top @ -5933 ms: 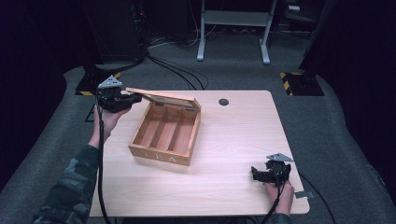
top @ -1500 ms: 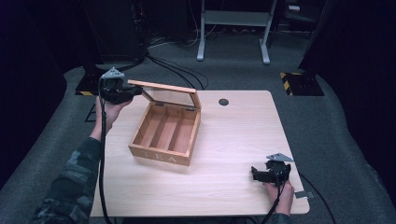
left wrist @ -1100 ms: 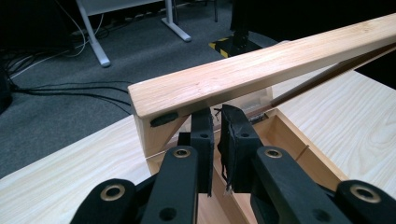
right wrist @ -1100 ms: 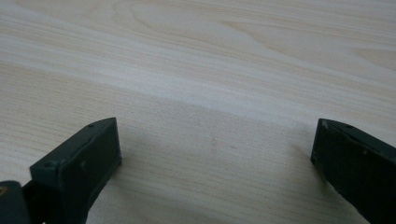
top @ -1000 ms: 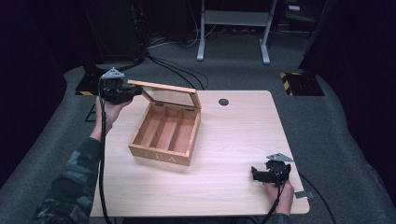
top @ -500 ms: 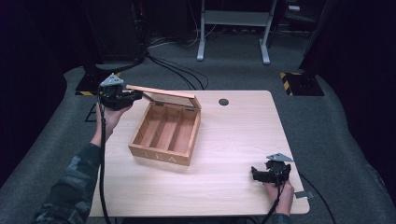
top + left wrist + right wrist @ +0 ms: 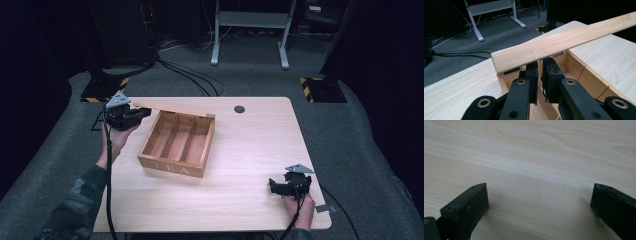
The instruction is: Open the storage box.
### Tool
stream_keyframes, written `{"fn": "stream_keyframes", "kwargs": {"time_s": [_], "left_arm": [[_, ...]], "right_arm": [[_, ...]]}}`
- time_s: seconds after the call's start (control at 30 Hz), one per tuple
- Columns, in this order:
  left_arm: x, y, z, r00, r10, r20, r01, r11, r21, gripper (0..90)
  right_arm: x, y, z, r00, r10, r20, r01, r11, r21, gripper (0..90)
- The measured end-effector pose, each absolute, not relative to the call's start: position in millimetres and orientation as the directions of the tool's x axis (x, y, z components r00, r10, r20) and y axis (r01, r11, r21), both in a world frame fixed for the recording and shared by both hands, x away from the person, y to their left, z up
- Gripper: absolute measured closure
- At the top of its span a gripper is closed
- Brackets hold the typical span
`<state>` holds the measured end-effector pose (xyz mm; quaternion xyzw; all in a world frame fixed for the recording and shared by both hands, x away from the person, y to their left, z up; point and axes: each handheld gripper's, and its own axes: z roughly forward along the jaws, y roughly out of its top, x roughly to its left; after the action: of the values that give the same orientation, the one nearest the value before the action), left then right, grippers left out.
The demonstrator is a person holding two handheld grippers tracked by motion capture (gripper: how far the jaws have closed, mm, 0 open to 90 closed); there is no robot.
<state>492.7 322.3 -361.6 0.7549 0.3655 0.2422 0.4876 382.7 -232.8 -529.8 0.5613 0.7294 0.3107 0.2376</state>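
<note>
- Wooden box point(image 7: 177, 145), marked TEA on its near side, sat on the left half of the table point(image 7: 250, 150), its three long compartments showing.
- Its lid point(image 7: 172, 109) was hinged along the far edge and hung tilted low over the box, partly open; in the left gripper view the lid point(image 7: 564, 45) ran as a pale plank across the frame above the box wall point(image 7: 584, 72).
- Left gripper point(image 7: 131, 114), held at the table's far left corner, had its jaws together on the lid's left end; in the left gripper view its tips point(image 7: 541, 75) met just under the lid's edge, the pads nearly touching each other.
- Right gripper point(image 7: 280, 186) rested near the table's near right corner, well apart from the box, with the hand point(image 7: 299, 204) behind it.
- In the right gripper view its jaws stood wide apart over bare tabletop point(image 7: 536, 170), nothing between them.
- A small dark round hole point(image 7: 239, 109) lay in the table beyond the box's right corner.
</note>
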Motion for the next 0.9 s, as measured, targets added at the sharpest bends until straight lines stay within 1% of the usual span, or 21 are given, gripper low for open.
{"fn": "stream_keyframes", "kwargs": {"time_s": [0.37,0.43,0.63,0.77,0.9], "left_arm": [[475,325,-384,0.621,0.783,0.043,0.297,-0.286,0.911,82.3],[474,325,-389,0.627,0.779,0.024,0.310,-0.277,0.909,82.1],[462,323,-406,0.612,0.789,0.050,0.287,-0.280,0.916,82.2],[455,324,-419,0.605,0.795,0.037,0.287,-0.261,0.922,81.9],[448,326,-429,0.603,0.797,0.047,0.286,-0.270,0.919,82.0]], "right_arm": [[383,-233,-530,-0.257,0.966,0.002,0.671,0.177,0.720,1.1],[383,-233,-530,-0.257,0.966,0.003,0.671,0.177,0.720,1.1],[383,-233,-530,-0.257,0.966,0.002,0.671,0.177,0.720,1.1],[383,-233,-530,-0.258,0.966,0.002,0.671,0.177,0.720,1.2],[383,-233,-530,-0.257,0.966,0.002,0.671,0.177,0.720,1.2]]}}
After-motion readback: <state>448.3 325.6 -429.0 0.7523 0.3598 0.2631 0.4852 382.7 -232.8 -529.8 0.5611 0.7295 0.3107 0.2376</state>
